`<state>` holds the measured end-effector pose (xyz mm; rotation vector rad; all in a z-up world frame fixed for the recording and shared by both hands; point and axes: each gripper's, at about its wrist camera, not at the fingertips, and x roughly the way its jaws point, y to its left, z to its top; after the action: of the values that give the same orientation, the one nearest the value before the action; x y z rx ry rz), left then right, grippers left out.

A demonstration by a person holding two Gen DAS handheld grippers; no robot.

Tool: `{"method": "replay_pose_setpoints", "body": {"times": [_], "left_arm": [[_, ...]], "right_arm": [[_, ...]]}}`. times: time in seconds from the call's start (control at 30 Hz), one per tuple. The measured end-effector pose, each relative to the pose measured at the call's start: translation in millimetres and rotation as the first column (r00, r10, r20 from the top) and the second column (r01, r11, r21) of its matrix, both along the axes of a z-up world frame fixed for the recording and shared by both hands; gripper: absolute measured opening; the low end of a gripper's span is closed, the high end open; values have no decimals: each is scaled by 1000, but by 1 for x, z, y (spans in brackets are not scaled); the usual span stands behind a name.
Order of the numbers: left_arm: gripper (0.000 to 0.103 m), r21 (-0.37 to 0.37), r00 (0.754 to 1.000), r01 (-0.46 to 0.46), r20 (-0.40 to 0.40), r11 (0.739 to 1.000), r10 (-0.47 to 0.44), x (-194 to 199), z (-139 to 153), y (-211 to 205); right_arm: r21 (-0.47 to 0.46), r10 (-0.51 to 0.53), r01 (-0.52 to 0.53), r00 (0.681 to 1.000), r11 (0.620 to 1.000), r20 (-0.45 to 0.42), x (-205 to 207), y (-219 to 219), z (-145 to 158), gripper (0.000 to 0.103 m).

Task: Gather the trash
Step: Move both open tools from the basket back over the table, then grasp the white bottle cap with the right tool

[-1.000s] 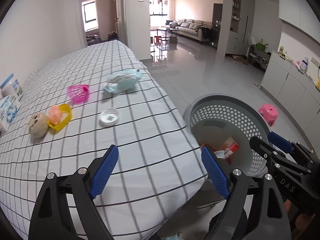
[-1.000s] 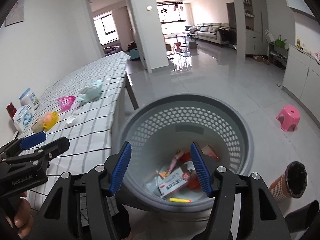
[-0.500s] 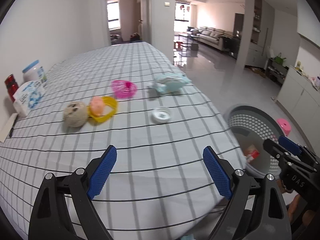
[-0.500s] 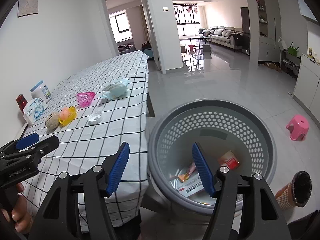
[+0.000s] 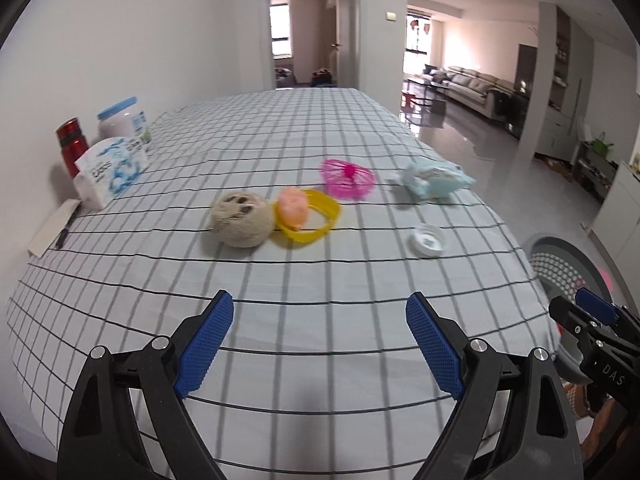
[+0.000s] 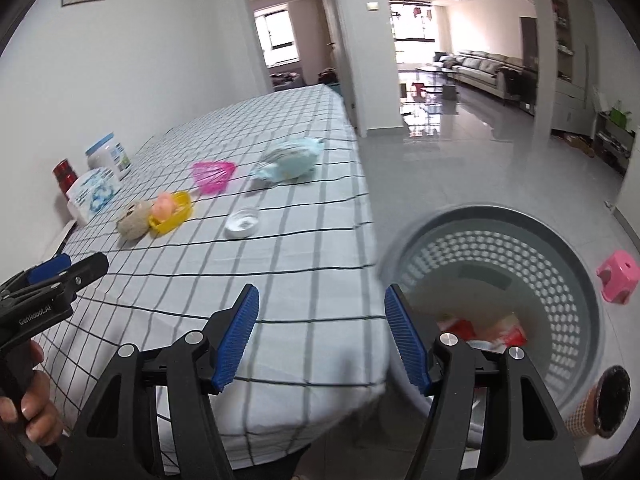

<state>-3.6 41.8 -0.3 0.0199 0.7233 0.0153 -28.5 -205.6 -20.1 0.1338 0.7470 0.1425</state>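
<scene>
On the checked tablecloth lie a crumpled pale blue wrapper, a pink mesh basket, a white lid, a yellow ring dish holding a peach lump, and a beige fuzzy ball. The same items show in the right wrist view, with the wrapper and lid nearest the table edge. My left gripper is open and empty over the near table. My right gripper is open and empty at the table corner beside the grey perforated bin, which holds trash.
A tissue pack, a white jar and a red bottle stand by the wall. A pink stool and a brown tube are on the floor by the bin. The table's right edge drops to the tiled floor.
Both grippers swung left from over the bin toward the table. The bin moved to the right edge of each view and the table items came closer. Both stay open and empty.
</scene>
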Motion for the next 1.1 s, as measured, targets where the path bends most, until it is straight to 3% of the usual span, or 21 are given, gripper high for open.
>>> {"method": "replay_pose_setpoints", "body": {"times": [0.63, 1.1], "left_arm": [[87, -13, 992, -121, -28, 993, 120, 27, -8, 59], [87, -15, 989, -138, -55, 990, 137, 59, -8, 85]], "right_arm": [[-26, 126, -128, 989, 991, -71, 85, 64, -10, 63], [-51, 119, -129, 979, 990, -164, 137, 85, -27, 63]]}}
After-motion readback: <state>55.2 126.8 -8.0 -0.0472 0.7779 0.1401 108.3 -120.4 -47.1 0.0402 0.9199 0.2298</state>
